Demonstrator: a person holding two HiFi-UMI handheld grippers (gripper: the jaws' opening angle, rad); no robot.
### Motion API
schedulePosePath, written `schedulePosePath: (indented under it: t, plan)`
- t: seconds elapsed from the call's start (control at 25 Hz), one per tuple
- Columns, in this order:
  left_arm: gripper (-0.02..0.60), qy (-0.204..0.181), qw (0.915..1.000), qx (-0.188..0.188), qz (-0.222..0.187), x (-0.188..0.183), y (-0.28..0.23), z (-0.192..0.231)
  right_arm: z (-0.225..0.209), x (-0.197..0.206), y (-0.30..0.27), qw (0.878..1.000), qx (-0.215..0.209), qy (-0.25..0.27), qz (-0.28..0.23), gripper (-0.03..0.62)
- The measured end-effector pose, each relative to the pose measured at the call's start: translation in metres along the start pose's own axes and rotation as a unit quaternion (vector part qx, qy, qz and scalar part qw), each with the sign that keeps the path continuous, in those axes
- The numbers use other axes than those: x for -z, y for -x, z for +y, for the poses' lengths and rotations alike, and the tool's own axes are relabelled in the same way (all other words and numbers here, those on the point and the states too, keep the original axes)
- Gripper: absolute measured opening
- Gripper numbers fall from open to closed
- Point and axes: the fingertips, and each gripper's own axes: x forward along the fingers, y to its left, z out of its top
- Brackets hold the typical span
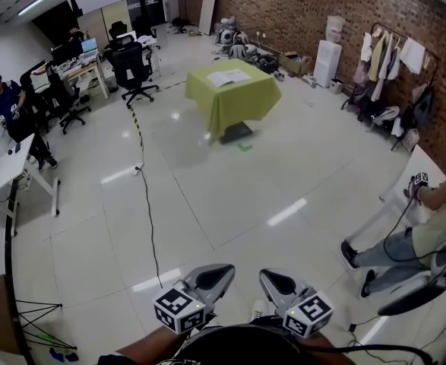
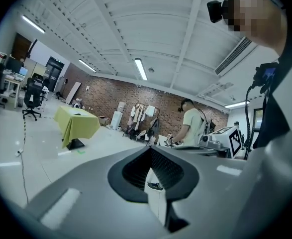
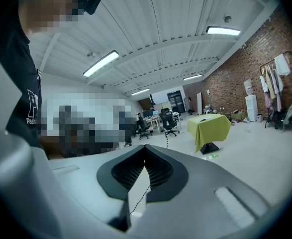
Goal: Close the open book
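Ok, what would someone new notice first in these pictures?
A table draped in yellow-green cloth stands alone mid-floor, far ahead, an open book on top. At the bottom edge, the left gripper and right gripper point toward it, both shut and empty. A brick wall runs along the right.

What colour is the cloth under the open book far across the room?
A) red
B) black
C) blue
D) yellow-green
D: the cloth hanging down under the open book is yellow-green.
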Motion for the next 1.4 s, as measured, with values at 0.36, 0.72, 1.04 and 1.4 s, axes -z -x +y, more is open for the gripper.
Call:
schedulePosePath:
  t: [0.36,0.72,1.04,1.4]
  plan:
    - [0.006,-0.002,0.9994,0.001,-0.034,-0.033,-0.088,-0.011,-0.099,-0.012,0.027,1.000,0.022,-0.010,-0.013,0.008]
    - [0.006,0.013,0.9979,-0.043,-0.048,-0.039,-0.128,0.002,-0.141,-0.019,0.022,1.000,-0.019,0.000,-0.003,0.008]
    - [0.006,0.010,0.9967,-0.065,-0.047,-0.045,-0.145,0.000,-0.164,-0.028,0.020,0.999,-0.046,0.004,0.006,0.008]
    - [0.006,0.012,0.9942,-0.091,-0.056,-0.056,-0.148,0.010,-0.169,-0.029,0.010,0.997,-0.074,0.008,0.023,0.008]
